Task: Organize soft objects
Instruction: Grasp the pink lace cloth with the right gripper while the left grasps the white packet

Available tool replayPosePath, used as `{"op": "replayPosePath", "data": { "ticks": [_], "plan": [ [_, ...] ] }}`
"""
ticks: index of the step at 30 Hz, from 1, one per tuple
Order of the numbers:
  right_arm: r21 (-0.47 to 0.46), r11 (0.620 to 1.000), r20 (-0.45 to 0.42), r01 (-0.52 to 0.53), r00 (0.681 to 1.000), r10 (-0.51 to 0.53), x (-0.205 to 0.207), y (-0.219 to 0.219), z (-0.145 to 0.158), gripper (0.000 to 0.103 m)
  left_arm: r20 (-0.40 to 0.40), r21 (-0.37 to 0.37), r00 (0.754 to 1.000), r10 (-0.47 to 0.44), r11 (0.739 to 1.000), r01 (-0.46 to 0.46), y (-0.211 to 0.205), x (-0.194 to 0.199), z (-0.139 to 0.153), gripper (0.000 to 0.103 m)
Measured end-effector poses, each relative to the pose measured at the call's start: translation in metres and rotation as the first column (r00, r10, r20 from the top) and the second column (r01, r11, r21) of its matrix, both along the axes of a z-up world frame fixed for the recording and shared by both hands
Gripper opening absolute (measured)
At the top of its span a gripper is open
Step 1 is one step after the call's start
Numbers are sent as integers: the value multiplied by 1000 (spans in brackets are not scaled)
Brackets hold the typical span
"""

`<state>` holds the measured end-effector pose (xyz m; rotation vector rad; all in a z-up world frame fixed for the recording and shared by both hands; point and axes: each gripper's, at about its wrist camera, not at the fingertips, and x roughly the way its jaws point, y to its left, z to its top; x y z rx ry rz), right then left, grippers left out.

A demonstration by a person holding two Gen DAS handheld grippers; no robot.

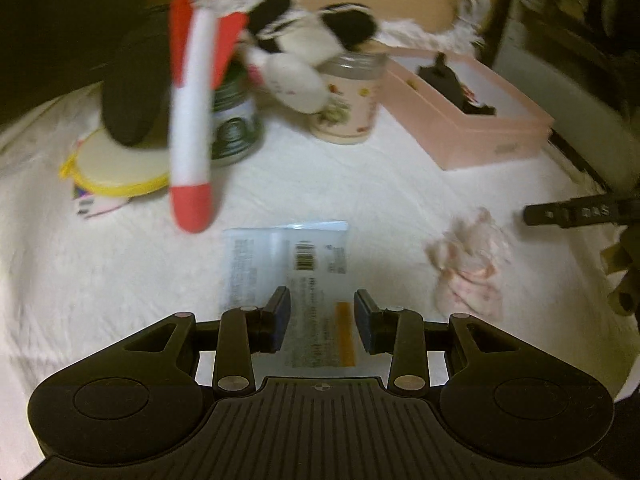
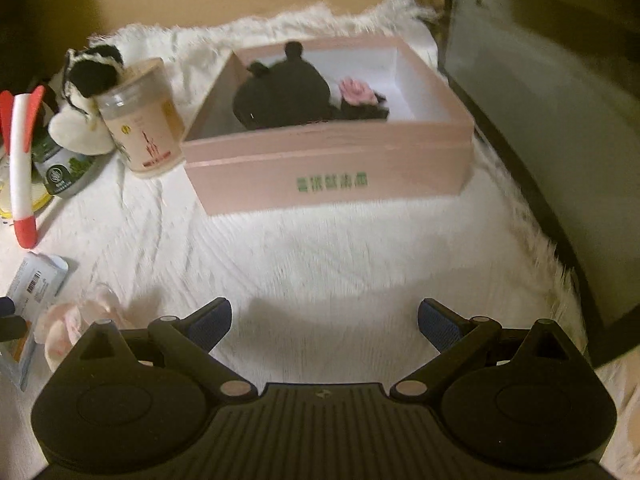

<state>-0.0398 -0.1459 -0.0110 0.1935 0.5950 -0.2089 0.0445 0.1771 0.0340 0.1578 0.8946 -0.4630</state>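
A pink box [image 2: 328, 168] on a white fluffy rug holds a black soft hat [image 2: 280, 96] and a pink fabric rose [image 2: 354, 91]; the box also shows in the left wrist view [image 1: 480, 136]. A black-and-white plush [image 1: 304, 44] leans on a pink jar [image 1: 348, 96]. A red-and-white plush stick [image 1: 190, 120] leans on a green can [image 1: 236, 124]. A crumpled pink-white cloth [image 1: 470, 264] lies on the rug. My left gripper [image 1: 322, 320] is open and empty above a flat white packet [image 1: 288, 272]. My right gripper [image 2: 324, 320] is wide open and empty before the box.
A yellow-rimmed round pouch [image 1: 116, 168] and a dark soft object [image 1: 134, 88] sit at the left. A dark cabinet [image 2: 540, 80] borders the rug on the right. My right gripper's finger [image 1: 576, 212] shows at the right edge of the left wrist view.
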Motion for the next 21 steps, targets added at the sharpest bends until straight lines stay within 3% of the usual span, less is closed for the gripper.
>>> {"op": "replayPosePath", "data": {
  "ticks": [5,7,9,11,14,18,21],
  "plan": [
    [1,1000,-6,19,1000,-19,0,2,-8,102,32,39,999,-43,998,41,-14,-7,-1,40],
    [-13,1000,-8,16,1000,-16,1,4,-9,103,69,78,997,-25,997,20,-15,-9,-2,40],
    [-39,999,-9,16,1000,-16,1,8,-10,103,126,159,992,15,987,-35,-14,-9,-3,51],
    [-59,998,-3,16,1000,-16,0,10,-12,103,112,140,993,37,989,-53,-6,-5,-2,48],
    [-60,998,7,21,1000,-21,-1,10,-12,103,54,68,998,13,998,-16,-3,-4,1,62],
    [-66,998,14,23,1000,-22,-1,11,-12,103,56,90,997,-62,994,57,-17,-10,-7,93],
    [-68,997,21,24,1000,-22,0,11,-12,103,70,120,993,-93,989,84,-26,-16,-13,94]
  ]
}}
